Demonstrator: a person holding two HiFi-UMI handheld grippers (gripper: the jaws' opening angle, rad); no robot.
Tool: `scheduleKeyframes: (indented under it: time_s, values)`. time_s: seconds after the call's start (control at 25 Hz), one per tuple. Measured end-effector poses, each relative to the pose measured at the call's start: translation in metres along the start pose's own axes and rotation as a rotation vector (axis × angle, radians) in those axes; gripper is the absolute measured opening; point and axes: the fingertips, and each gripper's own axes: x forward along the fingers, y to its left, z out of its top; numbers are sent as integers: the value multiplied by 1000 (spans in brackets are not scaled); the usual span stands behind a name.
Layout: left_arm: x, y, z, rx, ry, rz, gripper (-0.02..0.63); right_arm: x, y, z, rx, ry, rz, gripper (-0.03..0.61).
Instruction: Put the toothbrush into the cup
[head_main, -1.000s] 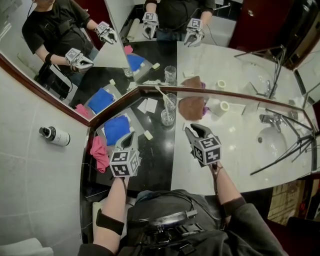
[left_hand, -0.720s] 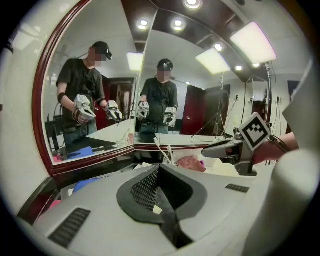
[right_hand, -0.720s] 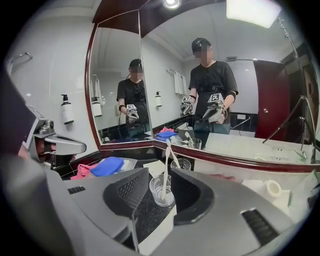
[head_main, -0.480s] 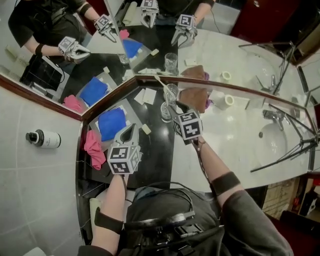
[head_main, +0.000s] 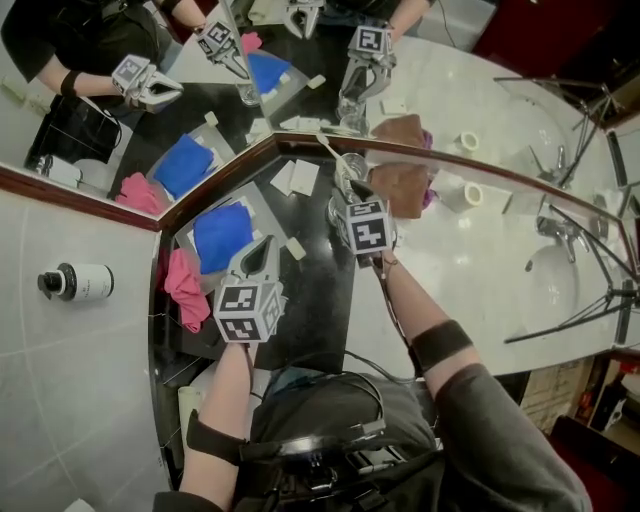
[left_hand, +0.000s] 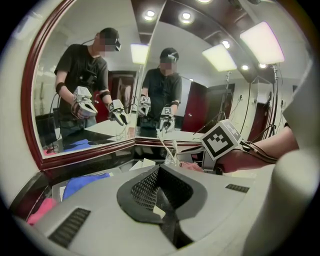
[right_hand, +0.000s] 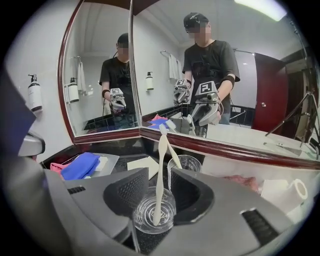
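Note:
In the right gripper view a clear glass cup stands on the dark counter between the jaws of my right gripper. A cream toothbrush stands nearly upright in this cup. The jaws have just been opening and stand wide at either side of the cup, with no pad seen pressing on it. A second glass behind it has a cream handle leaning in it. In the head view my right gripper is at the glasses by the mirror corner. My left gripper hangs shut and empty over the counter near the blue cloth.
A blue cloth lies on a steel tray, and a pink cloth lies to its left. White cards, a brown cloth and a tape roll lie along the mirror. A faucet is at the right.
My right gripper has moved left and forward, from over the white counter to the glasses at the mirror corner. The left gripper has sunk a little.

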Motion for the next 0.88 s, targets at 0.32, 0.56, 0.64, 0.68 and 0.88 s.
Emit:
scheduleKeyframes:
  time_s: [0.32,0.56,0.64,0.68,0.88]
  values:
    - [6,3,-9,-13,20,5,3,12,2,4,-4,20,-9,87]
    - [6,7,-13,-24,29,14,3,14,7,1,0,39,8,52]
    - [6,7,-14,-25,30,14,3,14,7,3,-6,33,10,52]
    - [6,7,-15,-24,31,13,3,13,8,4,-5,33,12,51]
    - [6,5,-19,-22,35,11,3,5,7,14,-10,24,11,51]
